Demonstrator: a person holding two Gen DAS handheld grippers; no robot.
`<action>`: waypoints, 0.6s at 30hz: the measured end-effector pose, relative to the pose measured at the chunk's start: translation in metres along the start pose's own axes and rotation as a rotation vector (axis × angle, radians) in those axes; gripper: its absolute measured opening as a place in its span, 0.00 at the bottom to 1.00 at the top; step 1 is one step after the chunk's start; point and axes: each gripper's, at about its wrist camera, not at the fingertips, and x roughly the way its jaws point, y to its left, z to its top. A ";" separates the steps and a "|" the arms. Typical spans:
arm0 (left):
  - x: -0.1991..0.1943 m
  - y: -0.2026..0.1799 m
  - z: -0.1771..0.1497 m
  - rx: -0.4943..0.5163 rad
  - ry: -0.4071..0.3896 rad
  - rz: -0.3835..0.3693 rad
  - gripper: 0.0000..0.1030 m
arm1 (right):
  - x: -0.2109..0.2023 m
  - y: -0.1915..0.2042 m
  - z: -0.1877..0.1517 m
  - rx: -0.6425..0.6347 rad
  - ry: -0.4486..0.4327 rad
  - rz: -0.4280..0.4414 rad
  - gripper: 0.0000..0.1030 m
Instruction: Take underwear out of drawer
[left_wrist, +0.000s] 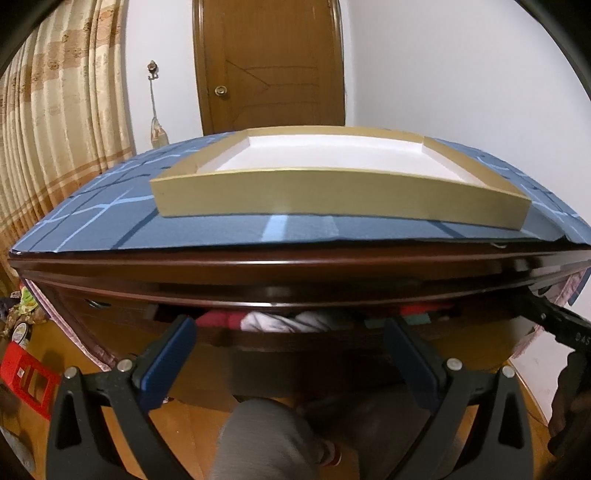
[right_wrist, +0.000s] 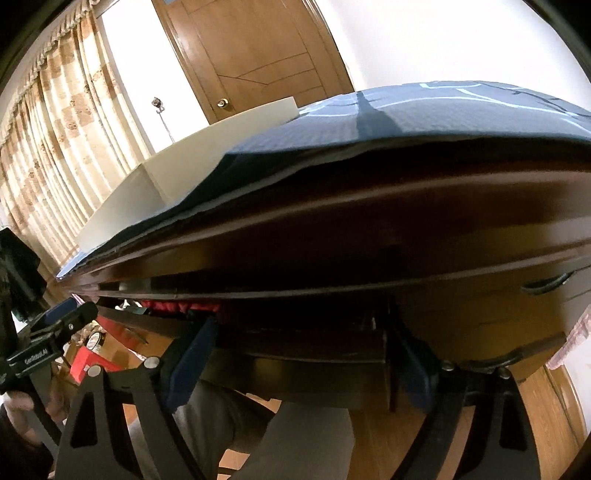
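From the left wrist camera, the left gripper hangs low before a dark, glossy wooden dresser, its blue-padded fingers spread wide with nothing between them. Just past the fingertips the drawer stands pulled partly out, and in the gap under the dresser's moulded edge lies a heap of folded cloth: the underwear shows as a white crumpled piece in the middle with red fabric to its left and right. It looks soft, limp and very light, so it should bunch and drape rather than hold a shape; a pinch on a raised fold of the top piece seems the best hold, and neighbouring pieces may well drag along. On the dresser top a blue cloth with pale lines lies flat, and on it sits a shallow gold-rimmed tray, stiff and boxy with a white floor. The right gripper's black body enters at the right edge. From the right wrist camera, the right gripper also stands wide apart and holds nothing, close under the dresser edge, its fingers straddling the drawer's dark front; a strip of red fabric shows in the gap, and the left gripper is at the left edge.
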 end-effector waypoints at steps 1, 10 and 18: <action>0.000 0.002 0.000 -0.003 0.000 0.000 1.00 | -0.001 0.000 -0.001 0.000 0.002 0.000 0.88; -0.003 0.007 -0.003 0.016 -0.009 0.020 1.00 | -0.011 0.005 -0.009 0.008 0.013 -0.010 0.88; 0.003 0.012 -0.008 0.016 0.005 0.026 1.00 | -0.026 0.008 -0.025 0.020 0.028 -0.019 0.88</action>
